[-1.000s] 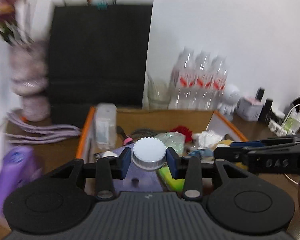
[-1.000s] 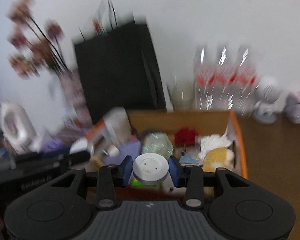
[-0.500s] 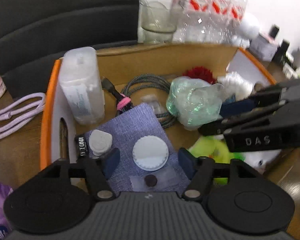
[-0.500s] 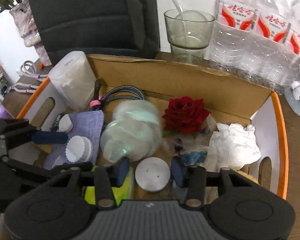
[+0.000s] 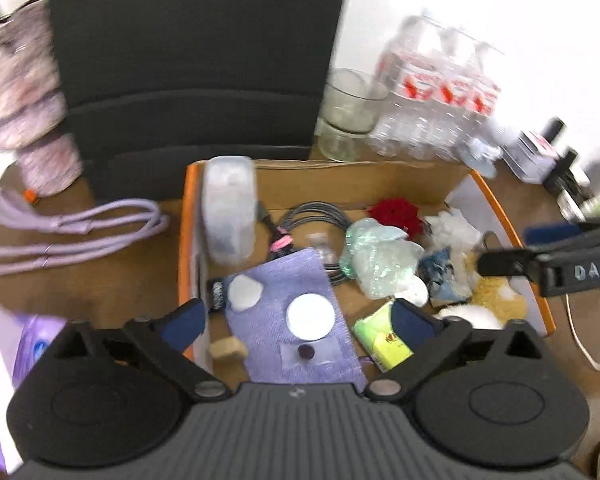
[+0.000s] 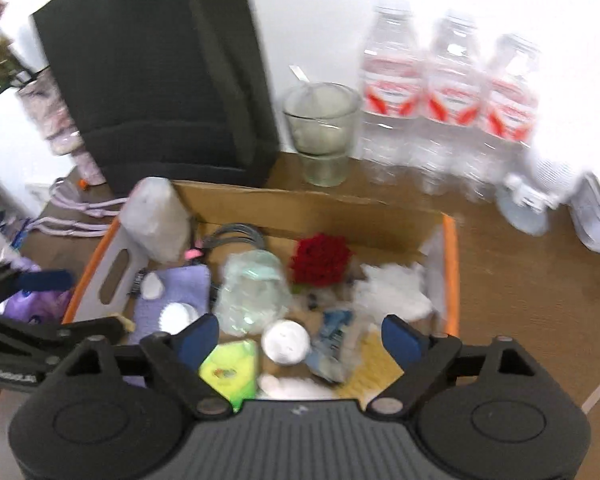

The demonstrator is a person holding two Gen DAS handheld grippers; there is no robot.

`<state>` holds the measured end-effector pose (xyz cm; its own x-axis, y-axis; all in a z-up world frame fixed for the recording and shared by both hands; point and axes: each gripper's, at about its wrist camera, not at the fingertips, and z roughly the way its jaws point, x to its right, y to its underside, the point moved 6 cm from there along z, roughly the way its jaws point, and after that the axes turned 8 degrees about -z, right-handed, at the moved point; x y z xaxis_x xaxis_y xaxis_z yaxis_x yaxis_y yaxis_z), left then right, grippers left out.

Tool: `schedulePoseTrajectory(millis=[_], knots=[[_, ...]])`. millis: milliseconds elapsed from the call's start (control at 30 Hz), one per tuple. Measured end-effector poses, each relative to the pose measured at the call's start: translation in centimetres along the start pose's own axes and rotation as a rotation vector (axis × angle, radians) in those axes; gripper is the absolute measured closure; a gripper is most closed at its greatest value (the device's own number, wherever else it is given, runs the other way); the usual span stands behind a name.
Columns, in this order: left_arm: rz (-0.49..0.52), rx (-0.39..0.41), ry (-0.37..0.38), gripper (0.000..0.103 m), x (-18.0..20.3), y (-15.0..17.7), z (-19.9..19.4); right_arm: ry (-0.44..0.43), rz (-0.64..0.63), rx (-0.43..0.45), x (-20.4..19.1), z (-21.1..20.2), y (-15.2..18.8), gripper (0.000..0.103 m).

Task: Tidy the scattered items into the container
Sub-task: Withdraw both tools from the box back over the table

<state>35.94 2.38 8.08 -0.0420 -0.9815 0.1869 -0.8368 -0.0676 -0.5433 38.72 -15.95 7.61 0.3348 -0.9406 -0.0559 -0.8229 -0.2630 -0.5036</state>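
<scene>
Both hand-held grippers, left [image 5: 296,322] and right [image 6: 300,338], have just been opening and grasp nothing. Two round white ribbed caps [image 5: 311,317] [image 6: 286,342] lie inside the orange-edged cardboard box [image 5: 360,180].

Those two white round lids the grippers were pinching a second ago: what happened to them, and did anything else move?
Both were let go. The left gripper has just been opening, and its ridged white lid now lies on the purple cloth. The right gripper has just been opening too, and its smooth white lid lies on the cardboard box floor. Both grippers backed away. The red rose and cable coil stayed put.
</scene>
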Motion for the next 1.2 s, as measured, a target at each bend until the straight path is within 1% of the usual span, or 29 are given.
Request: schedulePoseTrajectory(millis=[67,100,167,233,267,300,367,400,433,467,500,600,767,833,933,967,1033,1100,1167,1200], knots=[[-0.031,0.006,-0.070,0.000,-0.3,0.4,-0.4,0.018,0.029,-0.024,0.7,-0.4,1.0,0.012],[-0.038,0.008,-0.094,0.000,-0.4,0.5,-0.6,0.028,0.037,-0.030,0.7,-0.4,1.5,0.011],[-0.034,0.025,-0.104,0.000,-0.2,0.9,-1.2,0.045,0.043,-0.038,0.7,-0.7,2.4,0.011],[-0.027,0.071,-0.104,0.000,0.2,1.3,-1.7,0.047,0.057,-0.015,0.3,-1.1,3.1,0.011],[-0.026,0.119,-0.105,0.000,0.4,1.4,-2.0,0.040,0.068,0.031,0.1,-1.7,3.2,0.011],[-0.023,0.190,-0.109,0.000,0.5,1.5,-2.5,0.030,0.078,0.097,-0.2,-2.4,3.3,0.011],[-0.019,0.390,-0.110,0.000,0.8,2.0,-4.0,0.022,0.081,0.252,-0.8,-4.0,3.6,0.011],[-0.015,0.491,-0.101,0.000,0.9,2.4,-4.8,0.030,0.073,0.313,-1.0,-4.5,3.8,0.010],[-0.012,0.560,-0.093,0.000,1.0,2.8,-5.4,0.046,0.062,0.365,-1.4,-5.0,4.2,0.010],[-0.011,0.599,-0.088,0.000,1.1,3.1,-5.7,0.066,0.047,0.407,-1.7,-5.3,4.6,0.010],[-0.014,0.616,-0.083,0.000,1.2,3.4,-5.9,0.086,0.033,0.439,-1.9,-5.5,4.9,0.010],[-0.035,0.602,-0.063,0.000,1.3,3.8,-6.0,0.139,-0.007,0.523,-2.6,-5.7,6.0,0.010],[-0.001,0.619,-0.054,0.000,2.0,4.7,-6.9,0.174,-0.064,0.508,-3.6,-5.5,6.8,0.010],[-0.005,0.618,-0.059,0.000,2.2,5.7,-7.2,0.188,-0.081,0.535,-4.1,-6.2,7.1,0.010],[-0.014,0.623,-0.071,0.000,2.3,7.7,-8.5,0.183,-0.072,0.580,-4.3,-7.4,8.2,0.010],[-0.016,0.620,-0.067,0.000,2.4,8.6,-9.0,0.184,-0.063,0.600,-4.4,-7.9,8.9,0.010],[-0.022,0.574,-0.060,0.000,2.6,10.9,-9.7,0.180,-0.044,0.646,-4.7,-9.3,10.8,0.010],[-0.028,0.540,-0.041,0.000,2.7,13.9,-10.6,0.179,-0.052,0.675,-5.5,-10.6,13.5,0.009],[-0.019,0.562,-0.015,0.000,2.9,17.5,-11.9,0.197,-0.074,0.685,-6.4,-11.7,16.7,0.009],[-0.010,0.585,-0.027,0.000,3.0,19.2,-12.5,0.204,-0.076,0.684,-6.8,-12.2,18.3,0.009]])
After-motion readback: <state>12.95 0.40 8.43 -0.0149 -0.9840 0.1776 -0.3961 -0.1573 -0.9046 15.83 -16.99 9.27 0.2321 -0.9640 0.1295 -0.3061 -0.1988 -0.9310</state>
